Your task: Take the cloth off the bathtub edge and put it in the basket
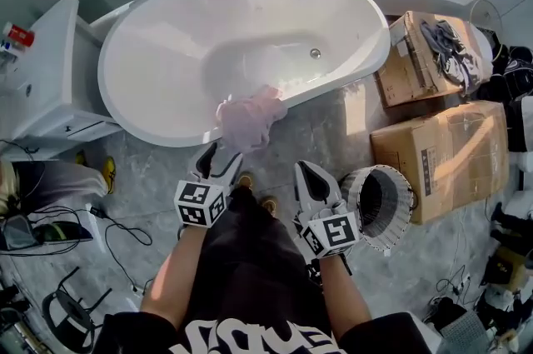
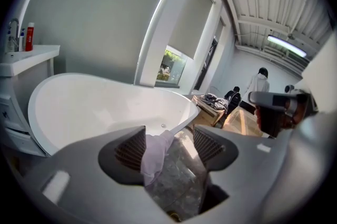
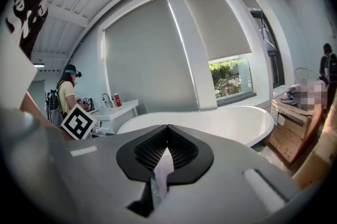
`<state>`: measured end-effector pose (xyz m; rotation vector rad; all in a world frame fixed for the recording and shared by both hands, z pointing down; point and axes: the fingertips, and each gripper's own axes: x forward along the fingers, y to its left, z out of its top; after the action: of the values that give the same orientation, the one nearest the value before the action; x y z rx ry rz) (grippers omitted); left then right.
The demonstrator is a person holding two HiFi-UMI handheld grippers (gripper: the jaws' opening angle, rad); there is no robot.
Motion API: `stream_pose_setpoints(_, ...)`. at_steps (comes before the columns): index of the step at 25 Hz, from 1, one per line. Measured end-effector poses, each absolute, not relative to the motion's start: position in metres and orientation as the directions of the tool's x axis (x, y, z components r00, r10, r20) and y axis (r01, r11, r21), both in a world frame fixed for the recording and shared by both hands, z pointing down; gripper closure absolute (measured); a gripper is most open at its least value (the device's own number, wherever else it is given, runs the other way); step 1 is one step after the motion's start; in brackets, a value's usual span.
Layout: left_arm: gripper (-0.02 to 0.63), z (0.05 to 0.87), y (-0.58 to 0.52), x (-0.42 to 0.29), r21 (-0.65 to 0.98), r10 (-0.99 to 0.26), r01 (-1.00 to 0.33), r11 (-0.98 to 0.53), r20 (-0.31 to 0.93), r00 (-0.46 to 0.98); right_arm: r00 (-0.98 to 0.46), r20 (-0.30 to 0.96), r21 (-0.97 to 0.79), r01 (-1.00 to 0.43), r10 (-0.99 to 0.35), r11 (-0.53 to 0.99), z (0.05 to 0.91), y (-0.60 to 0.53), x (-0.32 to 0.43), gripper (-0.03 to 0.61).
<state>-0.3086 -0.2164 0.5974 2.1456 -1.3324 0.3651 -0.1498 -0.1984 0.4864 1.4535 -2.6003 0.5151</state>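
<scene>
A pale pink cloth point(image 1: 250, 117) hangs over the near rim of the white bathtub point(image 1: 166, 52). My left gripper point(image 1: 221, 154) is open just below and left of it, tips at the cloth's lower hem. In the left gripper view the cloth point(image 2: 155, 157) hangs between the spread jaws, against the left pad point(image 2: 130, 150), with the bathtub point(image 2: 79, 101) behind. My right gripper point(image 1: 304, 171) is shut, apart from the cloth, over the grey floor. A white basket point(image 1: 401, 202) stands on the floor right of it. In the right gripper view my right gripper point(image 3: 167, 141) points at the bathtub point(image 3: 221, 123).
Two cardboard boxes point(image 1: 450, 152) point(image 1: 416, 57) stand right of the tub, just behind the basket. A white vanity point(image 1: 42, 69) is at the tub's left end. Cables point(image 1: 117, 236) trail on the floor at left. People point(image 2: 258, 83) point(image 3: 66, 94) stand in the background.
</scene>
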Motion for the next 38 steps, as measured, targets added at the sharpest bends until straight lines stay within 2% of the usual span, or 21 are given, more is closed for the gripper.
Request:
stream_pose_setpoints(22, 0.336, 0.732, -0.264, -0.323, 0.342, -0.608, -0.904, -0.258, 0.669, 0.426, -0.51, 0.343, -0.275, -0.857, -0.789, 0.435, 0.548, -0.224, -0.16, 0.572)
stream_pose_setpoints(38, 0.337, 0.786, -0.288, -0.318, 0.307, -0.529, -0.918, -0.252, 0.75, 0.396, -0.484, 0.386, -0.297, -0.871, -0.785, 0.391, 0.589, -0.245, -0.144, 0.572)
